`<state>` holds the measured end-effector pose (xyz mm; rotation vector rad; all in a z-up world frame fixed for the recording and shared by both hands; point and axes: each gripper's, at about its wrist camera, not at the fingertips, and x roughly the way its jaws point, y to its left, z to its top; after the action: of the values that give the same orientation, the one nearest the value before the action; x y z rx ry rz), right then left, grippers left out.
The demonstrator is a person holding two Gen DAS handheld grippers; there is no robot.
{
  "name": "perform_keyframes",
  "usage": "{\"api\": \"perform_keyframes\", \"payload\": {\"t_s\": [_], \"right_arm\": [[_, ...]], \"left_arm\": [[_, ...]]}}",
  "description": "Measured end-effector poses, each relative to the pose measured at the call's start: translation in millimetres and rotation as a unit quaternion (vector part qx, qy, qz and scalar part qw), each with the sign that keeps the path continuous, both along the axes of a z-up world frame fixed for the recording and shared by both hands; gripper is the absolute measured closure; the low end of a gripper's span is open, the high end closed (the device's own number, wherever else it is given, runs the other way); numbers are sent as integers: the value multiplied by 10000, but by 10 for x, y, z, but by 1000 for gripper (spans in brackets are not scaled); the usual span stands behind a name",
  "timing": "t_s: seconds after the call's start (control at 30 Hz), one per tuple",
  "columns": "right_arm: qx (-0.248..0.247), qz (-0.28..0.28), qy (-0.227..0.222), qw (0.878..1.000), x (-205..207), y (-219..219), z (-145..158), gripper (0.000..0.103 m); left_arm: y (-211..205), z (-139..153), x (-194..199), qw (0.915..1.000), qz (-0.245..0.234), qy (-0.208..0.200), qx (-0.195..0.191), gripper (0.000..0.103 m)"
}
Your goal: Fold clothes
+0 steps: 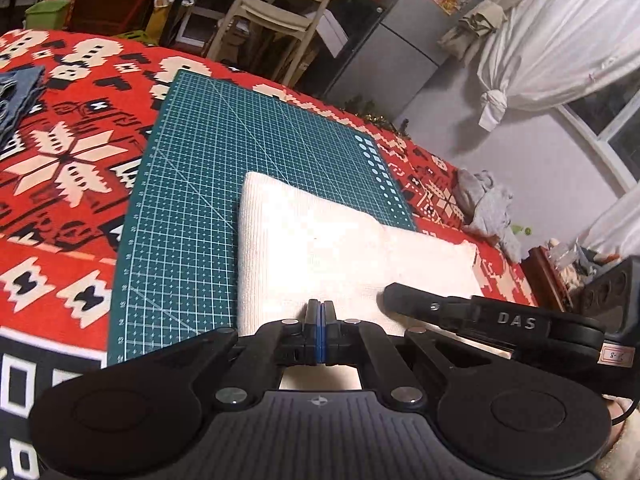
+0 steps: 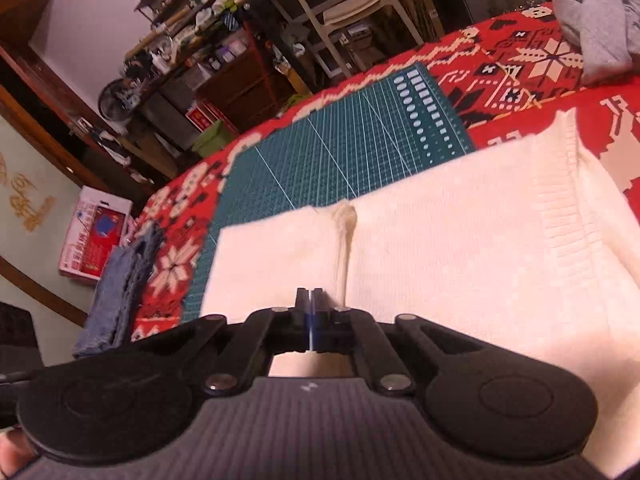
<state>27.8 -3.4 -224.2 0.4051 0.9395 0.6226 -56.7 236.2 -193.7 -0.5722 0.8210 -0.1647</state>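
Note:
A cream knit sweater (image 1: 320,240) lies folded into a rectangle, partly on the green cutting mat (image 1: 192,184) and partly on the red patterned cloth. My left gripper (image 1: 320,305) hovers over the sweater's near edge, its fingers pressed together with no cloth showing between them. In the right wrist view the sweater (image 2: 460,248) fills the centre, with a folded seam (image 2: 345,236) running away from my right gripper (image 2: 309,293). That gripper is shut over the near part of the sweater, nothing visible between its pads. In the left wrist view the right gripper (image 1: 394,293) reaches in from the right, low over the sweater.
Folded blue denim (image 2: 120,288) rests at the left of the red cloth (image 1: 60,152). A grey garment (image 2: 600,20) is bunched at the far right corner. Past the table's far edge stand a pale chair (image 1: 280,12), shelves and a fridge.

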Motion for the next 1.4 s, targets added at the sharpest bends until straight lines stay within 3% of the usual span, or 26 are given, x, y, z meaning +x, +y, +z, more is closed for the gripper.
{"api": "perform_keyframes", "payload": {"t_s": [0.23, 0.3, 0.37, 0.53, 0.57, 0.6, 0.83, 1.03, 1.4], "right_arm": [[340, 580, 89, 9977, -206, 183, 76, 96], [201, 619, 190, 9977, -230, 262, 8, 96], [79, 608, 143, 9980, -248, 245, -15, 103], [-173, 535, 58, 9984, -320, 131, 7, 103], [-246, 549, -42, 9982, -346, 127, 42, 96], [-339, 611, -165, 9974, -375, 142, 89, 95], [-964, 1076, -828, 9860, -501, 415, 299, 96], [-1376, 1435, -967, 9753, -465, 673, 223, 103], [-1449, 1251, -1022, 9762, -220, 823, 240, 103]], "left_arm": [[-7, -1, -150, 9998, -69, 98, -159, 101], [-42, -31, -172, 9998, -94, 155, -125, 101], [-62, -62, -192, 9998, -109, 178, 8, 100], [-44, -42, -248, 9998, -91, 152, 20, 101], [-53, -19, -261, 9999, -105, 113, 13, 101], [-69, 5, -272, 9999, -133, 64, 0, 101], [-255, 11, -291, 9984, -388, -27, 413, 102], [-288, -41, -339, 9973, -523, 14, 522, 103], [-311, -37, -535, 9966, -650, 118, 496, 103]]}}
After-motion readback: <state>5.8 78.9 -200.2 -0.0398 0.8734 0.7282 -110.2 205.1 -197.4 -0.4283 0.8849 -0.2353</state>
